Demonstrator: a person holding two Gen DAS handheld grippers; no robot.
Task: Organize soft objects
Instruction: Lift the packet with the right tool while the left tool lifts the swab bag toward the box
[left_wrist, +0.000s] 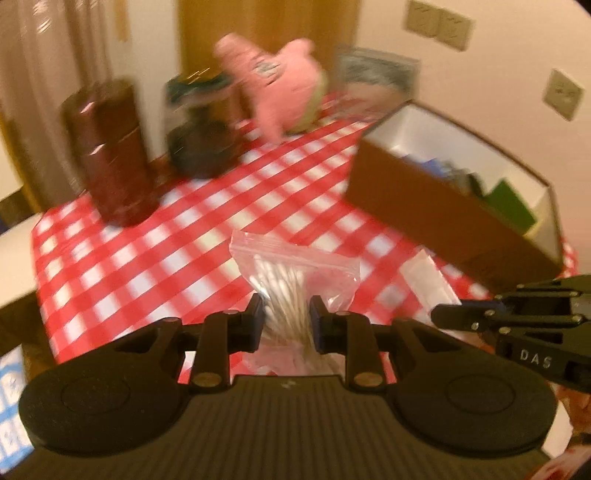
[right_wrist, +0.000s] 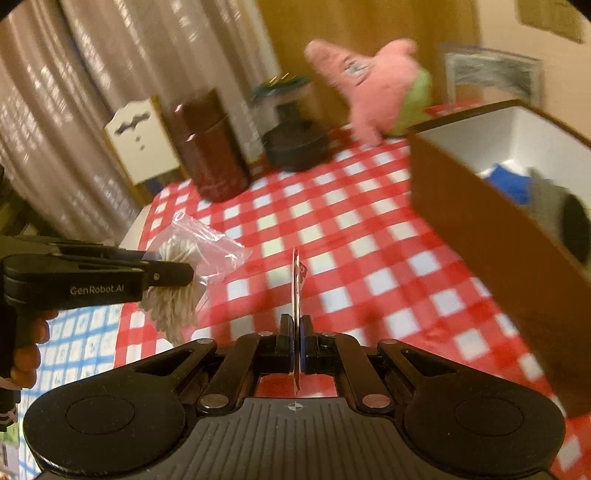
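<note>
Carrying both things to the brown box (left_wrist: 424, 192): left hand-held gripper (left_wrist: 286, 317) pinches the bag of cotton swabs (left_wrist: 295, 269) above the tabletop (left_wrist: 147, 266), right hand-held gripper (right_wrist: 295, 339) is pressed tight on a thin flat packet (right_wrist: 297, 280). I keep grips firm & clear the box wall b4 letting go.

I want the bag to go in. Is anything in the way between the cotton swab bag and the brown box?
Nothing visible: only bare checkered tablecloth lies between the cotton swab bag, clamped in the left gripper, and the brown box.
</note>
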